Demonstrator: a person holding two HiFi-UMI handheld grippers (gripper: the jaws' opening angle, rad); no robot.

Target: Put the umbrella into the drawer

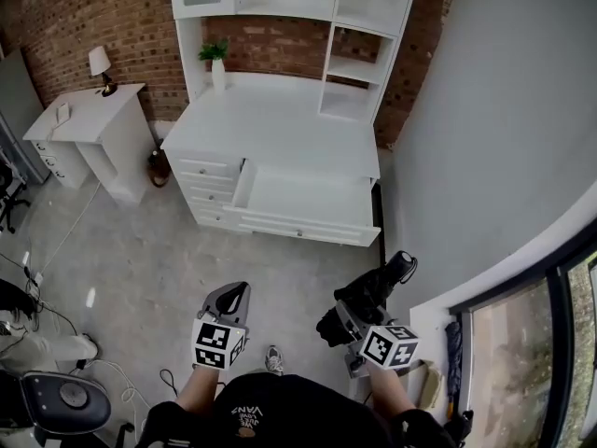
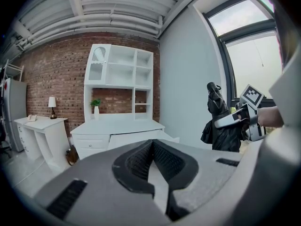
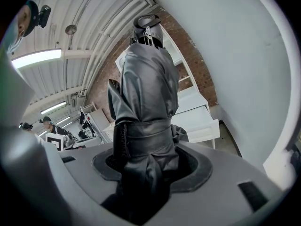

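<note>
Straight ahead, across the floor point(image 1: 168, 250), the drawer point(image 1: 303, 199) of the white cabinet point(image 1: 270, 124) stands pulled out, and it looks empty. The umbrella point(image 1: 373, 297) is not in it yet. It is black and folded up, and the fingers of the right gripper point(image 1: 357, 317) hold it tight around its strapped middle. Its long side points forward and to the right, toward the grey wall point(image 1: 504, 110). The drawer lies ahead and a little to the left of it. The drawer is long from side to side, so I think the umbrella must turn to lie along it. The left gripper point(image 1: 229, 301) holds nothing, and its fingers meet at the tips. The wall is close to the drawer's right end, so room is tight there. The floor in front gives plenty of room to step up.
</note>
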